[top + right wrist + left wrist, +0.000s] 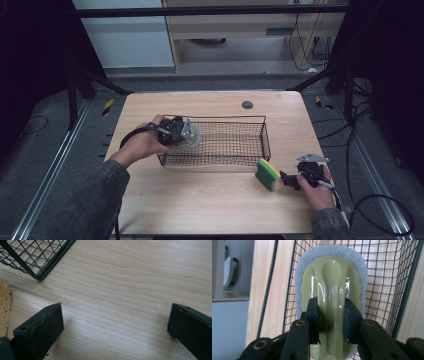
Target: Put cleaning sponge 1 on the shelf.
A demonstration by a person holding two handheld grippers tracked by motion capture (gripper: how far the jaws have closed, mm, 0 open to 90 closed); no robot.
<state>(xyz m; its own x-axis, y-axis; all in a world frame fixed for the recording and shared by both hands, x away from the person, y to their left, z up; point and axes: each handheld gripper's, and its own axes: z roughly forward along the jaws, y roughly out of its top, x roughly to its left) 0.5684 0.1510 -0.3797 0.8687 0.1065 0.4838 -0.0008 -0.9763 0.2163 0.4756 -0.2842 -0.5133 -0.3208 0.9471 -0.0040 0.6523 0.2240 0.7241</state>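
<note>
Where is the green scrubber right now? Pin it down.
In the high view the green scrubber sits at the left end of the wire basket, clamped by the left claw.

Both forearms are wearing dark grey-green sleeves. The left gripper point(331, 315) is showing black jaws — round brass-coloured bolts at 7 and 5 o'clock. The right gripper point(292, 180) is carrying a grey three-cornered plate at 12 o'clock — black cable trailing toward 4 o'clock.

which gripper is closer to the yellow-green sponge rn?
Right. The right gripper sits open just beside the sponge; the left gripper is across the wire basket, clamped on a scrub pad.
</note>
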